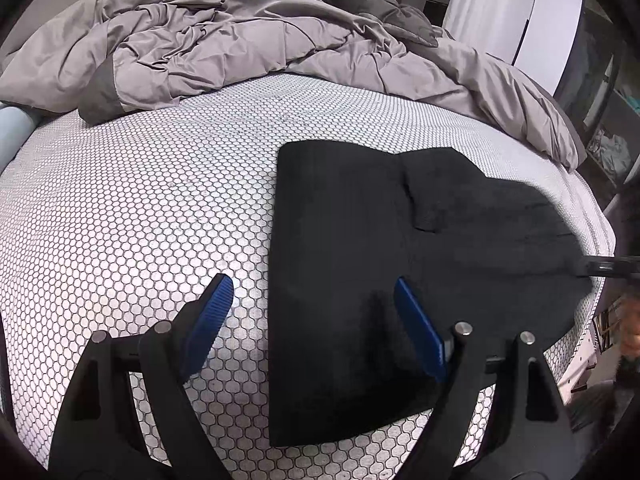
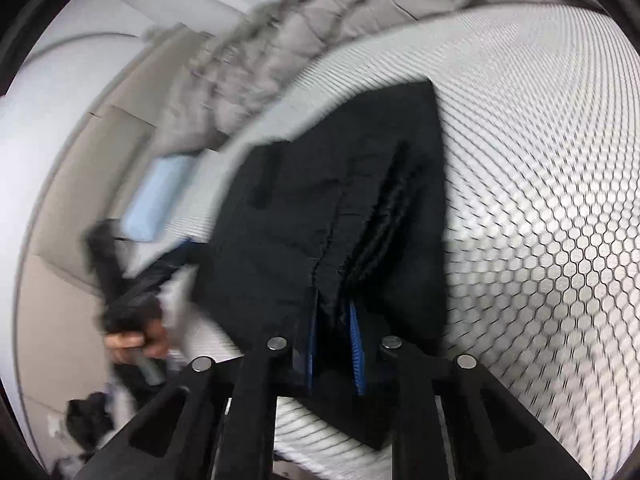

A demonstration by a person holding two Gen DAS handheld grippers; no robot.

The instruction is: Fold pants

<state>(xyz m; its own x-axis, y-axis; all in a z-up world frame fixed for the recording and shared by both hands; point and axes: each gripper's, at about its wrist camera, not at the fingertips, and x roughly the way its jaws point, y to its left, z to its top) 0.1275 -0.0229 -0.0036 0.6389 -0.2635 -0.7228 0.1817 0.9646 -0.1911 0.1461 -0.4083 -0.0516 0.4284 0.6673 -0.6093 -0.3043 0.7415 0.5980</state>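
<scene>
On the bed (image 1: 140,208), whose cover carries a white-and-dark honeycomb print, we see the black pants (image 1: 360,260) lying folded into a compact block toward the right side of the mattress. From the left wrist view their left edge runs straight, from the far corner down to the near corner close to the foot of the bed, and the far edge is straight too; the right part fans out in a blurred dark sweep toward the mattress edge. To the left of the pants a wide stretch of honeycomb cover lies bare, up to the rumpled grey duvet (image 1: 240,40) heaped across the head of the bed. Our left gripper (image 1: 312,300) hovers above the near left edge of the pants with its jaws spread wide, one blue pad (image 1: 208,320) over bare cover, the other over black cloth, gripping nothing. Our right gripper (image 2: 334,344) has its jaws pressed onto a stack of layered pants edges, the cloth bunched between the blue pads. That view is motion-blurred; beyond the pants (image 2: 320,208) lie open cover to the right and a pale blue pillow (image 2: 156,196) to the left.
</scene>
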